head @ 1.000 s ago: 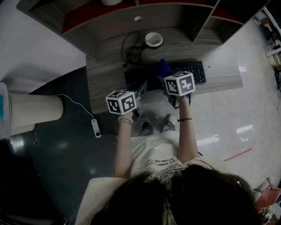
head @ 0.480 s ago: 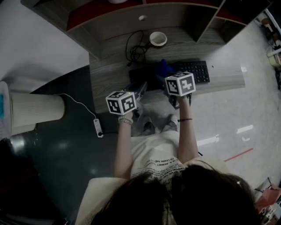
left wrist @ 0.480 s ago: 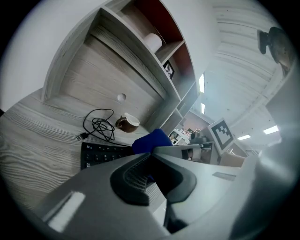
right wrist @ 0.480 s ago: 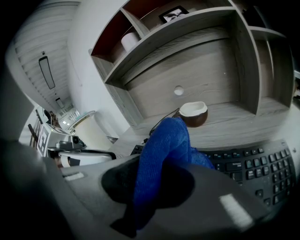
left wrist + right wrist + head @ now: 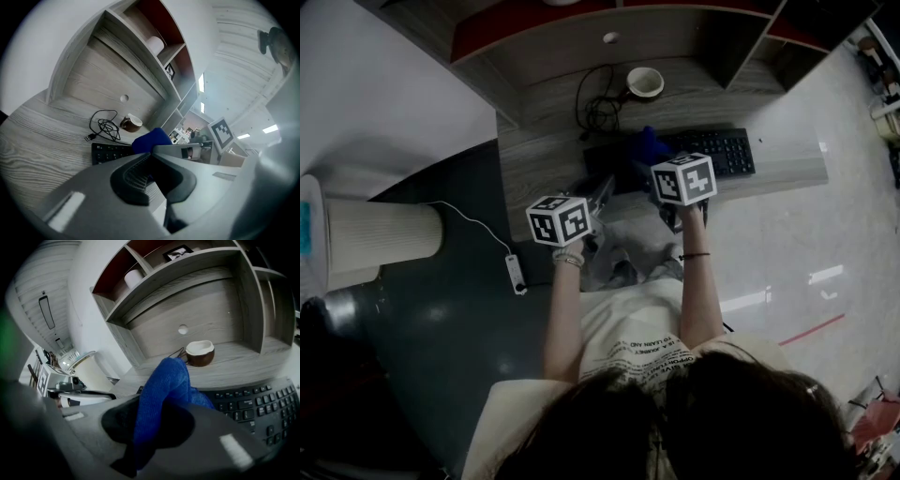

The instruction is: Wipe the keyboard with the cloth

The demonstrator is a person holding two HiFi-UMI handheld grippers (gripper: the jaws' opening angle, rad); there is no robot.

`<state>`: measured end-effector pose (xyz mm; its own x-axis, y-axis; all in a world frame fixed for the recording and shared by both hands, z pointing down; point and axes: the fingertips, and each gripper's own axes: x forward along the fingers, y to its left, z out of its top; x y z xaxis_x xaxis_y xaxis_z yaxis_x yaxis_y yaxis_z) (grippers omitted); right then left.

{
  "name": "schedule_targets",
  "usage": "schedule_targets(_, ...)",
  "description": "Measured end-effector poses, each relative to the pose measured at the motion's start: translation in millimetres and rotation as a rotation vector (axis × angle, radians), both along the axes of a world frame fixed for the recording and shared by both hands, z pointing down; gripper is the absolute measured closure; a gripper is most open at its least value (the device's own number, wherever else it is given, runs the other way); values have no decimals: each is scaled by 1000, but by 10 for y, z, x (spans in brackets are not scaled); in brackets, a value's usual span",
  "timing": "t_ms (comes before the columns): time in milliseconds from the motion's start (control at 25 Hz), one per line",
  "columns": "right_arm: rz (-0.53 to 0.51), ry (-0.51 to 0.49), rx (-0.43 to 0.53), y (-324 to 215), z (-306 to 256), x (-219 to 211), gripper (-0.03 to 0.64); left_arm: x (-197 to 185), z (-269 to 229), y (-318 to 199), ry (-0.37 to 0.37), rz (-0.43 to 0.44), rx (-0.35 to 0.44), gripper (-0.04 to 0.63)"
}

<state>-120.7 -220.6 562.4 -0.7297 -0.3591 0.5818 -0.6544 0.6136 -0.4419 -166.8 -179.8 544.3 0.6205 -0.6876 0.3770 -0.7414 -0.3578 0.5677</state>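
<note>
- Left gripper [image 5: 152, 151]: hovering over the desk's [image 5: 542, 155] front edge, forearm reaching forward; jaws lying together at the tips, gripping nothing.
- Right gripper [image 5: 154, 420]: reaching further forward over the keyboard [image 5: 255, 404]; jaws clamping on the cloth [image 5: 166, 378].
- Cloth: blue, rising in a fold from between the right jaws and draping onto the keyboard's left half.
- Keyboard: black, lying flat near the desk's front edge.
- Cup [image 5: 200, 352]: brown outside, white inside, standing upright behind the keyboard.
- Cable [image 5: 105, 124]: black, lying coiled just beside the cup.
- Shelf [image 5: 187, 273]: sitting above the desk, holding a white roll [image 5: 133, 278].
- Floor [image 5: 769, 253]: pale and glossy on the right, dark on the left.
</note>
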Motion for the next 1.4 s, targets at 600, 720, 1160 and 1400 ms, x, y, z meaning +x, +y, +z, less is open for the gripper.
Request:
schedule_targets(600, -13, -1, 7, 74, 54, -323, 557, -324, 39, 116, -11, -17, -2, 592)
schedule_targets(720, -16, -3, 1, 75, 58, -385, 558, -388, 37, 122, -15, -24, -2, 592)
schedule_targets(1160, -57, 2, 1, 124, 84, -649, 557, -594, 54, 159, -16, -49, -2, 592)
schedule_targets(1400, -72, -4, -1, 146, 98, -763, 557, -694, 71, 201, -16, -64, -6, 592)
